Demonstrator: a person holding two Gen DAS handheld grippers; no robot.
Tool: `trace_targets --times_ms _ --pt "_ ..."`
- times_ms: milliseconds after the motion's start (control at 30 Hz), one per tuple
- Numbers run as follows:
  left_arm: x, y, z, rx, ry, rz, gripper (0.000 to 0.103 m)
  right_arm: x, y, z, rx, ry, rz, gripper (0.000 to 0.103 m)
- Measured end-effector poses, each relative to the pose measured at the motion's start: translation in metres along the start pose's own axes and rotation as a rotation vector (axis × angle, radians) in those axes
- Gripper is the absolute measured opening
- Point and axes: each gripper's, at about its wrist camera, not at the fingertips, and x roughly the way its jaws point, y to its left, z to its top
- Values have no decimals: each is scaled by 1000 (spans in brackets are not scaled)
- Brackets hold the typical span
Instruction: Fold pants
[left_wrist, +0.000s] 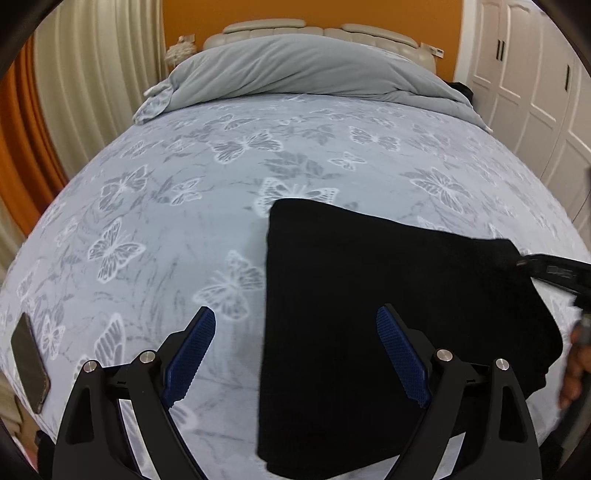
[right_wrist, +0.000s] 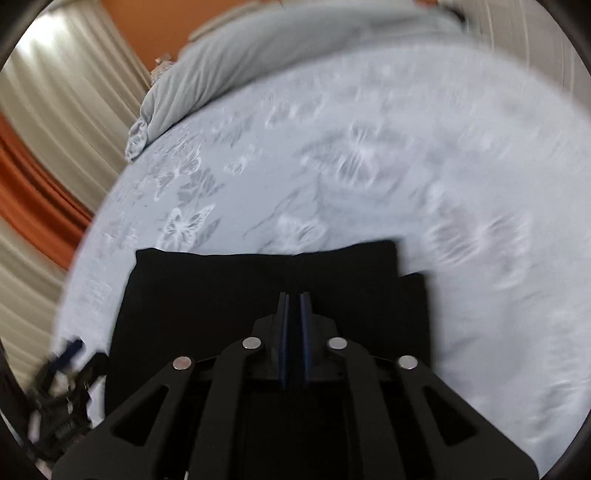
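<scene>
black pants (left_wrist: 388, 314), folded into a thick rectangle, lie flat on the near part of the bed, on a pale blue butterfly-print sheet (left_wrist: 166, 229). the left gripper (left_wrist: 295, 354) hovers over the pants' left edge with its jaws wide apart and nothing between the blue pads (left_wrist: 192, 354); one finger stands over bare sheet, the other over the dark cloth. the right gripper (right_wrist: 294, 314) points down at the middle of the folded pants (right_wrist: 221, 295), its jaws nearly closed with only a thin slit between them, and whether any cloth is pinched there cannot be told. a dark phone (left_wrist: 29, 363) lies on the sheet near the left edge of the bed. further off a grey duvet (left_wrist: 295, 70) is bunched across the head of the bed, before a padded beige headboard (left_wrist: 266, 27) and an orange wall (left_wrist: 314, 11). cream curtains (left_wrist: 92, 74) hang on the left, white wardrobe doors (left_wrist: 524, 74) on the right.
</scene>
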Motion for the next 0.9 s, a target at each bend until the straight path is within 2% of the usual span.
trace_targets --times_ms 133,233,267,300,333,400,433,633,733,800,900 --pt "2 -11 -4 24 -4 13 87 -22 -17 -23 -4 7 -22 6" --pt "8 -15 -5 20 14 19 87 -25 -31 -43 28 55 40 9" --pt "9 -15 -5 16 21 17 87 -26 -34 -47 28 63 60 21" --pt "9 -17 -5 12 24 15 87 -29 -33 -51 26 61 91 38" --pt "10 -20 -5 8 22 13 87 -33 -32 -55 18 50 111 43" --pt "10 -24 -4 16 15 15 87 -36 -22 -60 -24 40 78 57" --pt "10 -27 -4 20 11 18 87 -36 -21 -62 -31 44 72 58" --pt "11 -39 -3 34 3 18 87 -30 -24 -75 -36 69 32 56" --pt "13 -46 -3 56 5 22 87 -32 -19 -78 -77 39 -11 37" --pt "14 -50 -4 66 8 24 87 -38 -17 -78 -89 20 -2 22" --pt "15 -53 -5 79 14 22 87 -51 -13 -75 -108 -15 18 17"
